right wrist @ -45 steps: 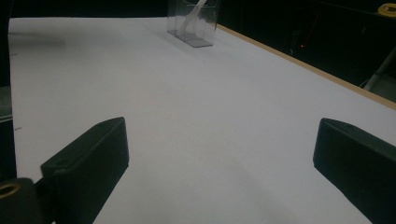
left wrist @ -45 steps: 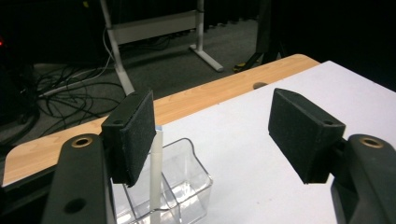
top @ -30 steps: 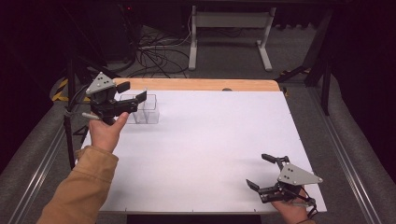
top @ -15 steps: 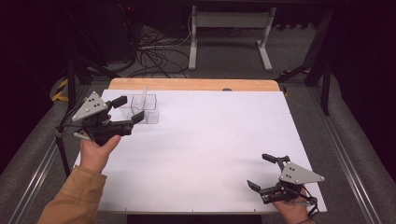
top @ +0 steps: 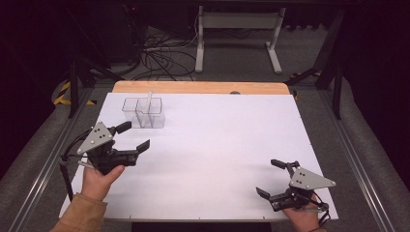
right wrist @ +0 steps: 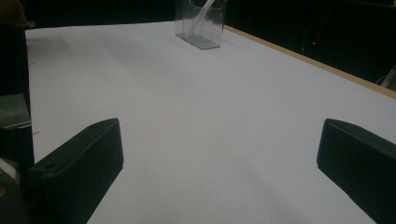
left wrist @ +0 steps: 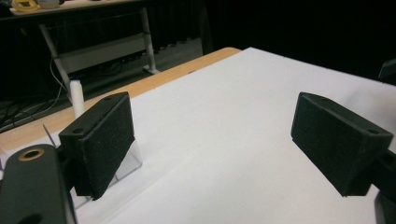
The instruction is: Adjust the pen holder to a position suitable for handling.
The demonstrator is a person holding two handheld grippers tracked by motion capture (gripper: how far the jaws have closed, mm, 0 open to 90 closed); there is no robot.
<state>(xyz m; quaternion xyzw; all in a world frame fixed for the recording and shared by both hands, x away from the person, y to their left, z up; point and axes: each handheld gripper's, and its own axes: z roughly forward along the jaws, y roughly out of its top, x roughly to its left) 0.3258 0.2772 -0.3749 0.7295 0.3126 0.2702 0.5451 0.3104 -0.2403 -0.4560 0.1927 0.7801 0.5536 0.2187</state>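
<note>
Clear plastic holder (top: 143,112) near left gripper (top: 134,137).

White table (top: 217,145) with a wood-tone far edge — clear box (top: 143,113), black grippers' fingers (left wrist: 100,140).

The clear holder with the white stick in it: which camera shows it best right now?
The high view: the clear holder shows whole, compartments visible from above, with the white stick leaning inside. The right gripper view has it far off and cut by the top edge. In the left gripper view a pad hides most of it.
</note>
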